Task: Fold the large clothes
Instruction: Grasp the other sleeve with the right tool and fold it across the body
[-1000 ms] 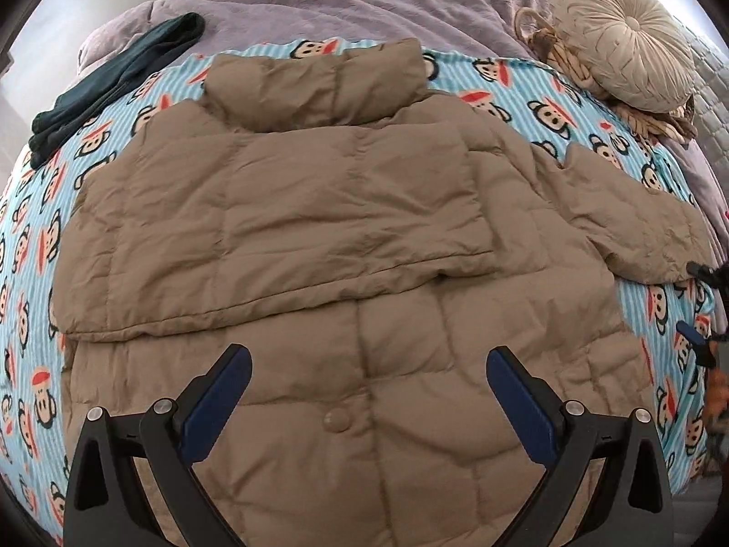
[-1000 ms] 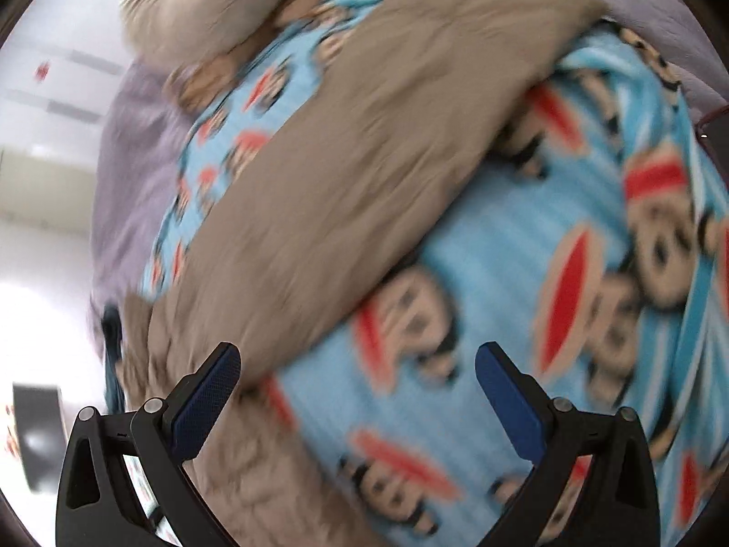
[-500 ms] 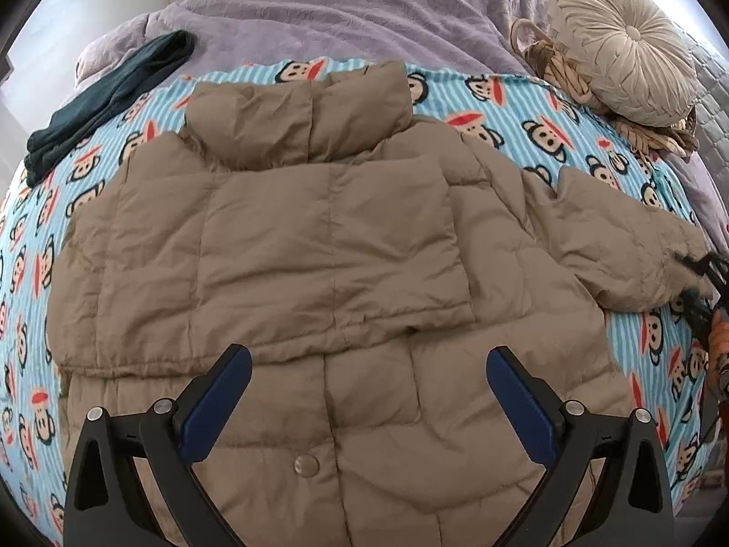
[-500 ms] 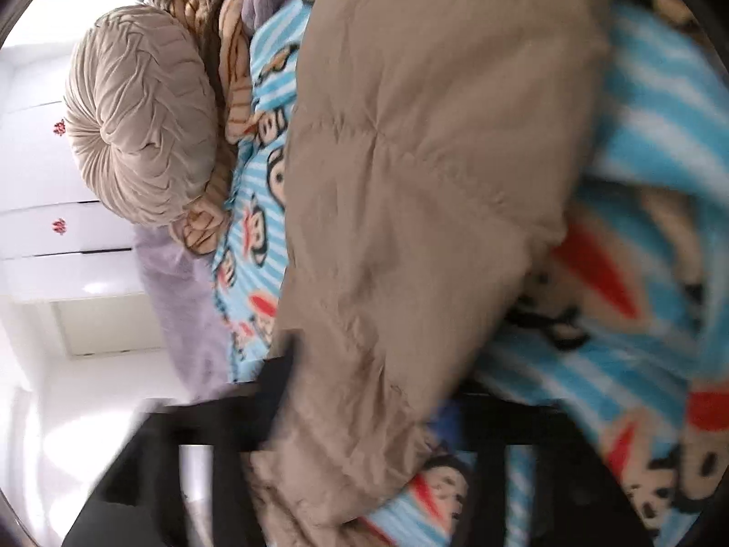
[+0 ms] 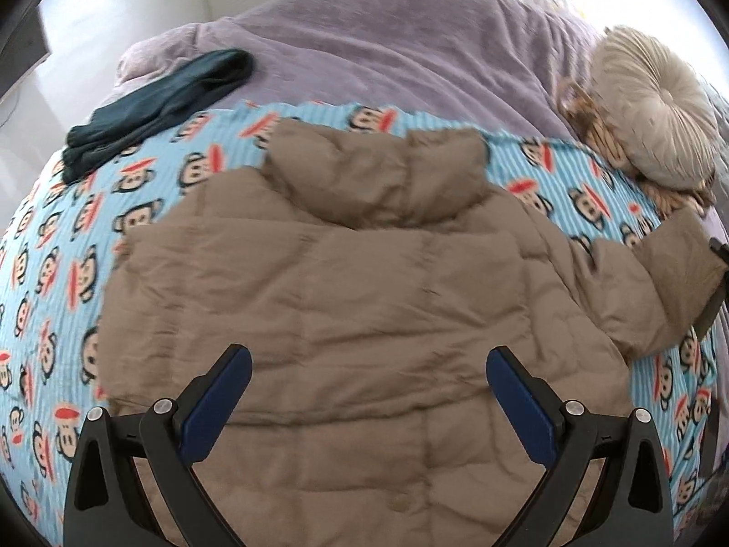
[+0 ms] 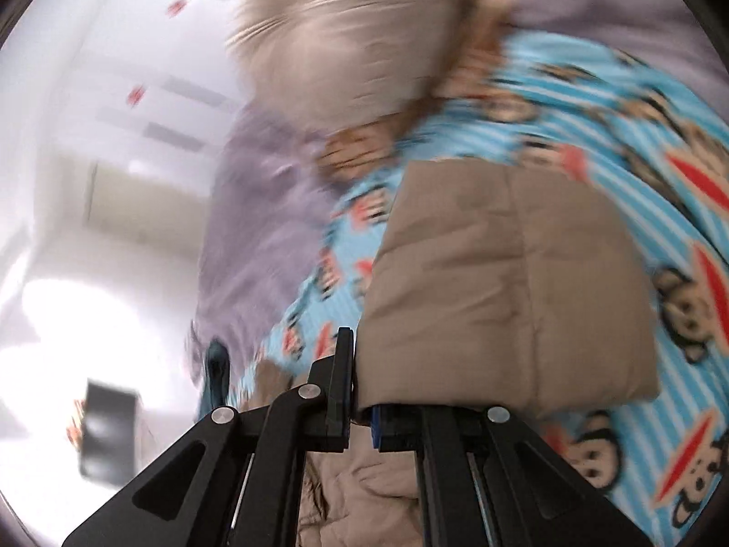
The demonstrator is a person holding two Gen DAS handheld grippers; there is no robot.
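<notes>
A tan puffer jacket (image 5: 364, 301) lies spread on a bed with a blue monkey-print sheet (image 5: 150, 173), collar toward the far side. One sleeve is folded across its body. My left gripper (image 5: 369, 392) is open and empty above the jacket's lower part. My right gripper (image 6: 360, 392) is shut on the cuff end of the other sleeve (image 6: 501, 282), which it holds raised off the sheet. That sleeve (image 5: 674, 282) and the right gripper (image 5: 715, 287) show at the right edge of the left wrist view.
A dark teal garment (image 5: 159, 105) lies at the far left of the bed. A purple blanket (image 5: 387, 45) covers the far side. A round beige cushion (image 5: 656, 105) sits on a woven item at the far right. White wall and cupboards stand beyond the bed.
My right gripper has closed on the sleeve cuff and lifted it. My left gripper has pulled back from the jacket, still open.
</notes>
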